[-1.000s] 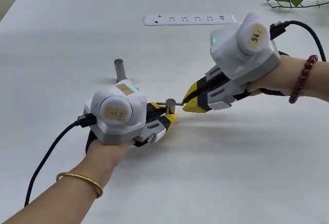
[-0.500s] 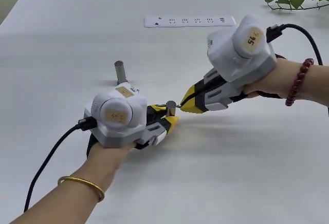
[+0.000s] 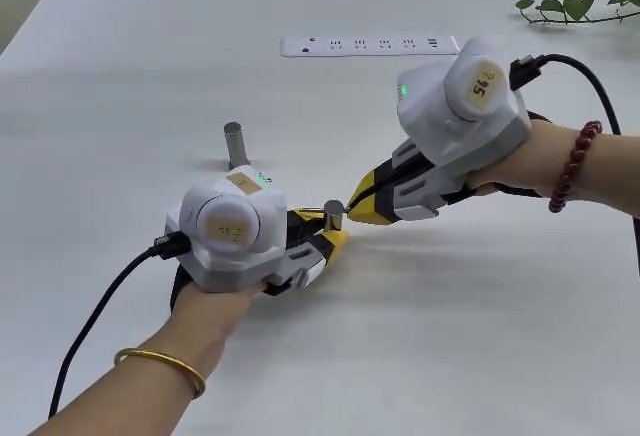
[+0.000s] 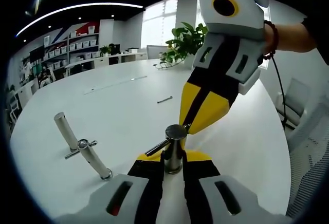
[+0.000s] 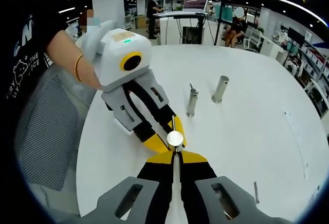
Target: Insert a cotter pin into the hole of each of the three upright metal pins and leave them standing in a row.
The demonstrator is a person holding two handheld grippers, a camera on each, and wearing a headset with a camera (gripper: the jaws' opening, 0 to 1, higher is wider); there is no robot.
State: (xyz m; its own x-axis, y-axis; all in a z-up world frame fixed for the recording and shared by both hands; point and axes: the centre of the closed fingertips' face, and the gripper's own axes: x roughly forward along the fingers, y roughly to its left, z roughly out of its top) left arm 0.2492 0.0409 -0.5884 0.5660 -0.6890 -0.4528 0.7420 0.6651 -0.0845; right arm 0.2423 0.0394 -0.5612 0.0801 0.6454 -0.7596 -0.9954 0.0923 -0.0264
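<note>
Left gripper view gives a count of three metal pins on the white tabletop (image 4: pixel 118 106): a gripped metal pin (image 4: pixel 175 154) between the fingers of the left gripper (image 4: pixel 174 158), a second metal pin (image 4: pixel 95 160) near it, and a third metal pin (image 4: pixel 66 130) just beyond that one. Cotter pins also number three: a fitted cotter pin (image 4: pixel 72 153) crossing the head of the second metal pin, a gripped cotter pin (image 4: pixel 157 146) at the head of the gripped metal pin, and a loose cotter pin (image 4: pixel 164 99) lying flat on the tabletop, well apart and farther back. In the right gripper view all three metal pins stand upright with their long axes vertical, roughly in a line leading away from the camera. The left gripper's fingers are narrow and clamp the gripped metal pin low on its shaft, its foot on the tabletop. The right gripper (image 4: pixel 188 126) has its fingers pressed together on the gripped cotter pin, whose long axis lies level and crosswise to the metal pin; its free end shows on the side of the head away from the right gripper's tips. The fitted cotter pin lies level through its pin as well. In the head view the two grippers meet tip to tip at the gripped metal pin near the middle of the tabletop, the third metal pin stands bare behind the left gripper, and a power strip (image 3: pixel 370 46) lies far back
</note>
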